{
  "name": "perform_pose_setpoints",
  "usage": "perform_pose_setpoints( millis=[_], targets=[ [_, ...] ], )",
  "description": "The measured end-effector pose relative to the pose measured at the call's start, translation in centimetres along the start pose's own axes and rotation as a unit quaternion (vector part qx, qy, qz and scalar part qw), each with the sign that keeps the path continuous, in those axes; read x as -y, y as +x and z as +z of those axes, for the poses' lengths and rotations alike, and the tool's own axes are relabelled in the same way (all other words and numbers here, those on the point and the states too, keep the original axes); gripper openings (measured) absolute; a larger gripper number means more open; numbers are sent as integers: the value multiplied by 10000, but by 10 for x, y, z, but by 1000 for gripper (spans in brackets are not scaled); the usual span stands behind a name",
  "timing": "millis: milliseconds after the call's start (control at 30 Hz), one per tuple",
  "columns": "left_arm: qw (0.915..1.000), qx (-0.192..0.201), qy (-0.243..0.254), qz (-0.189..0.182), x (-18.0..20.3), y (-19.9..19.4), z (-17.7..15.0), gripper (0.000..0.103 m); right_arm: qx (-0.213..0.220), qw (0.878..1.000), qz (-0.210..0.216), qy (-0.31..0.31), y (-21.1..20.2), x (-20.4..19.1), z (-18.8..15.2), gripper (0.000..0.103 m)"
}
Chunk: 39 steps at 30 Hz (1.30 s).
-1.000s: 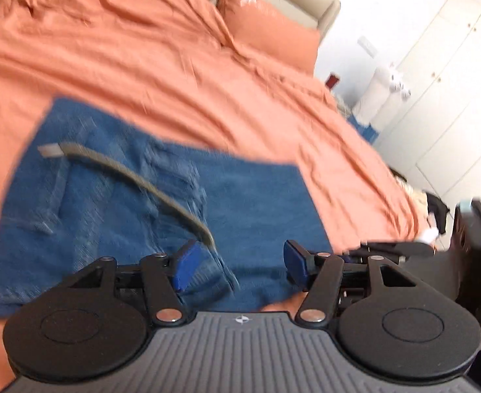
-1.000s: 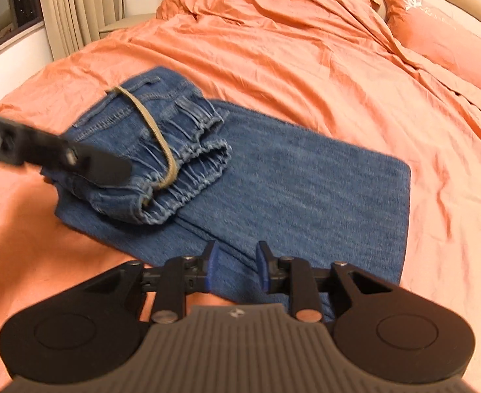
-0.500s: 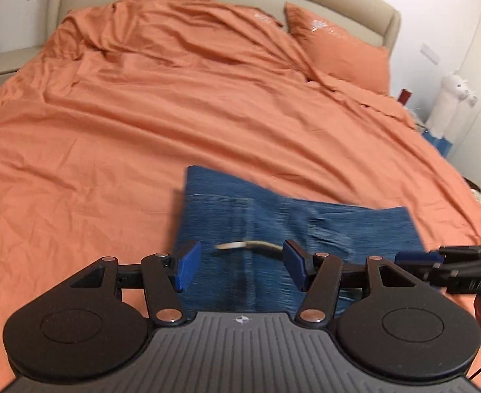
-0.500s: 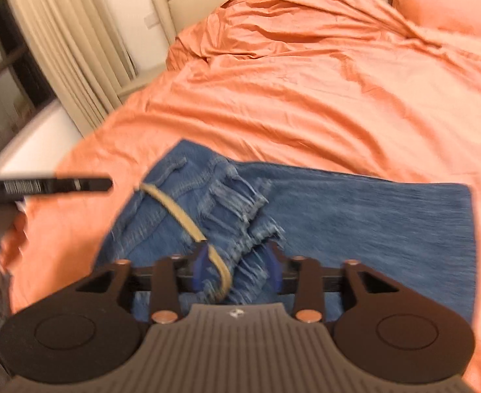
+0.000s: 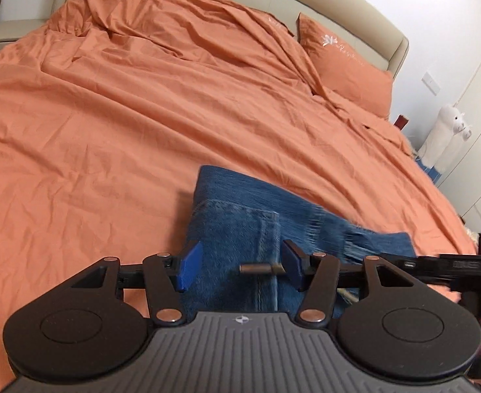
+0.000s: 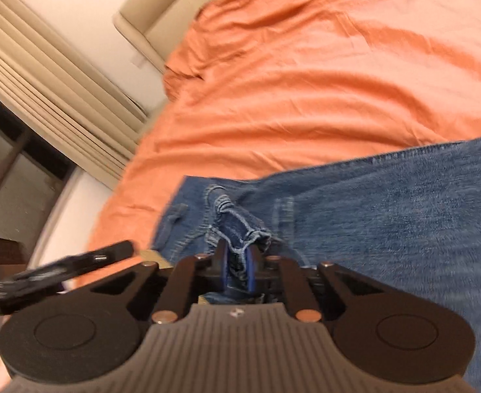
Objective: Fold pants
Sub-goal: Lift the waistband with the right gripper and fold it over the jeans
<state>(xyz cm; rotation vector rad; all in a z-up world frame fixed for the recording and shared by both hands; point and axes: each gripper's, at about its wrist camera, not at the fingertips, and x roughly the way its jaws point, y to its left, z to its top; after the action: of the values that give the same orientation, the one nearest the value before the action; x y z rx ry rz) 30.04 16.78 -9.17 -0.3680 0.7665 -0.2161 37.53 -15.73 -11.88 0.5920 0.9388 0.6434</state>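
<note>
The bed (image 5: pixel 142 124), covered in an orange sheet, fills both views, with its beige headboard (image 5: pixel 355 23) at the far edge and an orange pillow (image 5: pixel 345 65) at the far right corner. The folded blue jeans (image 5: pixel 240 229) lie near the bed's near edge, their long axis running side to side along that edge. The left wrist view alone shows the pillow, a white plush toy (image 5: pixel 446 134) beyond the bed's right edge, and a tan belt end (image 5: pixel 260 268) lying on the denim. The right wrist view alone shows pleated curtains (image 6: pixel 53 98) past the bed's left edge and the jeans' frayed hem. The left gripper (image 5: pixel 240 267) hovers over the denim, its blue pads apart and closing, touching nothing. The right gripper (image 6: pixel 237 268) is closing, its pads pinching a bunched fold of the jeans' hem (image 6: pixel 237 229).
</note>
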Motion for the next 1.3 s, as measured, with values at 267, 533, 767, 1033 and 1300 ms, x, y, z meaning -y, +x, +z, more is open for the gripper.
perform_pose_setpoints(
  millis=[267, 533, 767, 1033, 1300],
  targets=[
    [9990, -378, 36, 228, -3, 30, -5, 56, -218, 9972, -39, 711, -6, 32, -12, 6],
    [9987, -481, -79, 159, -11, 33, -5, 53, -144, 9951, -161, 965, 1, 38, -15, 29],
    [9988, -457, -137, 149, -13, 35, -8, 53, -360, 9840, 196, 1735, 21, 66, -23, 43],
    [9979, -182, -616, 60, -19, 10, 3, 48, -192, 9907, 216, 1327, 20, 32, -11, 12],
    [9965, 449, -707, 7, -7, -59, 25, 48, -12, 9982, -328, -510, -24, -114, 57, 12]
  ],
)
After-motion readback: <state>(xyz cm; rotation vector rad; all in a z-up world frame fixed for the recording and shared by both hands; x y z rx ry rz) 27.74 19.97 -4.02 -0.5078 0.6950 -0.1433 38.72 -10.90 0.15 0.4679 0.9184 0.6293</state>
